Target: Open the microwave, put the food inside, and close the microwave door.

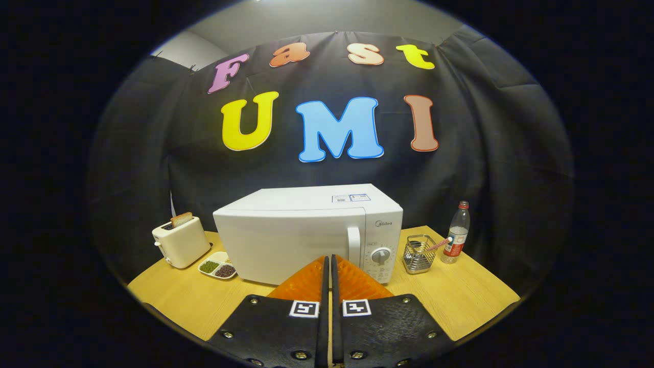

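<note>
Gripper view:
Gripper (327, 263): its two orange fingers lie together with only a thin slit between them, holding nothing, tips aimed at the lower front of the microwave.
Microwave (306, 232): white, door closed, standing on the wooden table (460, 296) straight ahead of the fingers; it is the landmark for all else.
Door handle (353, 245): a white upright bar on the microwave's front, at the door's right edge, just left of the control dial (380, 255); it sits just beyond the fingertips and slightly to their right.
Food: a divided white dish (218, 266) of green and dark beans lies on the table at the microwave's left front corner, left of the fingers; probably this is the food to load.
Toaster (180, 241): further left of the microwave, a slice standing in it.
Wire basket (419, 254) and bottle (456, 232): right of the microwave.
Handling, judged: the handle looks rigid and smooth, so the fingers must spread first, then close around the bar. The door should swing stiffly. The dish looks light, shallow and spillable; grip its rim and keep it level.
</note>
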Available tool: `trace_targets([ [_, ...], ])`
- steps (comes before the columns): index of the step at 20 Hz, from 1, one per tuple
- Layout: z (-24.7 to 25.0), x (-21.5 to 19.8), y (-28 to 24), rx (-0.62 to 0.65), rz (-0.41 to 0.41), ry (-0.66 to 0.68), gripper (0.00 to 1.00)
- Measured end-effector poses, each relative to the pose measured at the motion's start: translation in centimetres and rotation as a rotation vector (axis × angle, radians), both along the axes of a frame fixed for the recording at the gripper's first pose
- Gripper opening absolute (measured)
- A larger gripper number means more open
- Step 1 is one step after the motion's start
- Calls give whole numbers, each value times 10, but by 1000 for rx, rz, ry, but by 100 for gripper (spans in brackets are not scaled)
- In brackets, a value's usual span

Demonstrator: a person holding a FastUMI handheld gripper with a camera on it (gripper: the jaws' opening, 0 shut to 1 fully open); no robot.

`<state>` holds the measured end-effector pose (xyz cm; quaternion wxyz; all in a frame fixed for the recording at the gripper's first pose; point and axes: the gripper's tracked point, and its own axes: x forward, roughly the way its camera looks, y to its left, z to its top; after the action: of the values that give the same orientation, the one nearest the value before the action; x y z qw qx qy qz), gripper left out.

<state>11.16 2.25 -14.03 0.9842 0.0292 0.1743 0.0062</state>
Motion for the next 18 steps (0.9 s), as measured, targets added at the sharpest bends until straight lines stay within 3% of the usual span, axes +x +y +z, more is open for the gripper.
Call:
trace_targets([
  [9, 38, -69, -4, -32, -3, -67, 4],
  [10, 37, -74, -5, -41, -5, -66, 12],
  [11, 38, -79, -4, -42, -3, -64, 31],
  [14, 47, -93, 0, -22, 2, -80, 70],
  [15, 50, -96, 0, -20, 2, -86, 87],
  [17, 55, -99, 1, -25, 0, -98, 97],
  [18, 60, -101, 1, -27, 0, -108, 98],
])
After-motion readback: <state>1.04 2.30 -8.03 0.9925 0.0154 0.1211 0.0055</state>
